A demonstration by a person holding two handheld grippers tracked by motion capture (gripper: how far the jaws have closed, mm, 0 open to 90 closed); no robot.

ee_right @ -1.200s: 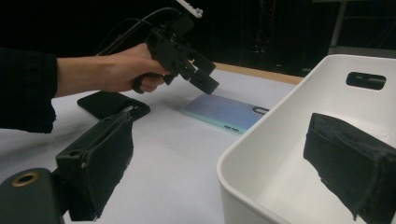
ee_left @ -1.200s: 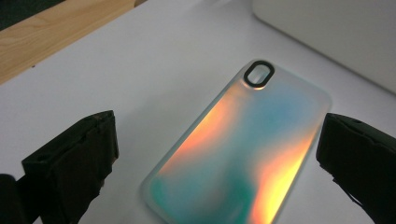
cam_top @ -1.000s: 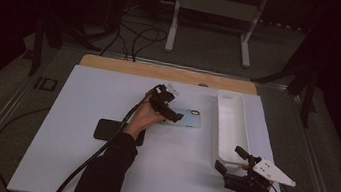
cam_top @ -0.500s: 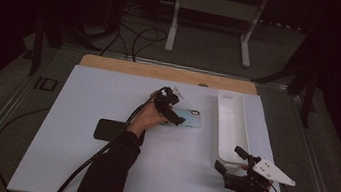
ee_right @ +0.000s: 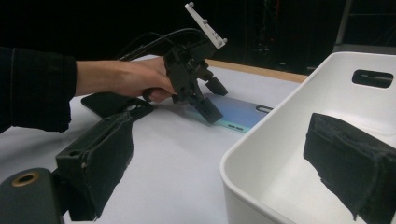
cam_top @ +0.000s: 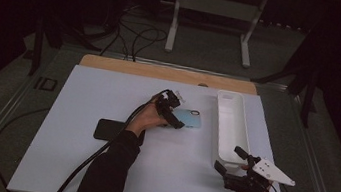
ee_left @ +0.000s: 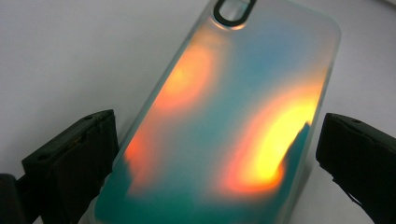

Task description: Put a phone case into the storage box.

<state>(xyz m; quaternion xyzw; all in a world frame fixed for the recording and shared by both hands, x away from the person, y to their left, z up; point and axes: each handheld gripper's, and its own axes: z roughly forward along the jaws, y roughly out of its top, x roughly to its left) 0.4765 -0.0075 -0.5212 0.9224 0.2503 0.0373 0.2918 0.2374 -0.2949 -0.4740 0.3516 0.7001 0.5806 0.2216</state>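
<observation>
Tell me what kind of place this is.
Probably a lab or recording studio: a white table in a dark room, cables on the floor, a metal stand behind, and a hand-held gripper over a phone case.

A black phone (cam_top: 112,130) lies flat on the white table top (cam_top: 82,99), left of centre, apart from the other items; in the right gripper view it appears as a dark slab (ee_right: 112,103) on the table.

A strip of bare wood (cam_top: 161,72) runs along the far edge of the white table top.

A small dark rectangular frame (cam_top: 45,83) sits on the grey surround just off the table's left edge.

Beyond the table, a white metal stand (cam_top: 215,11) rests on the grey floor. Black cables (cam_top: 136,35) lie looped on the floor to its left. Dark stand legs (cam_top: 307,80) are at far right.
</observation>
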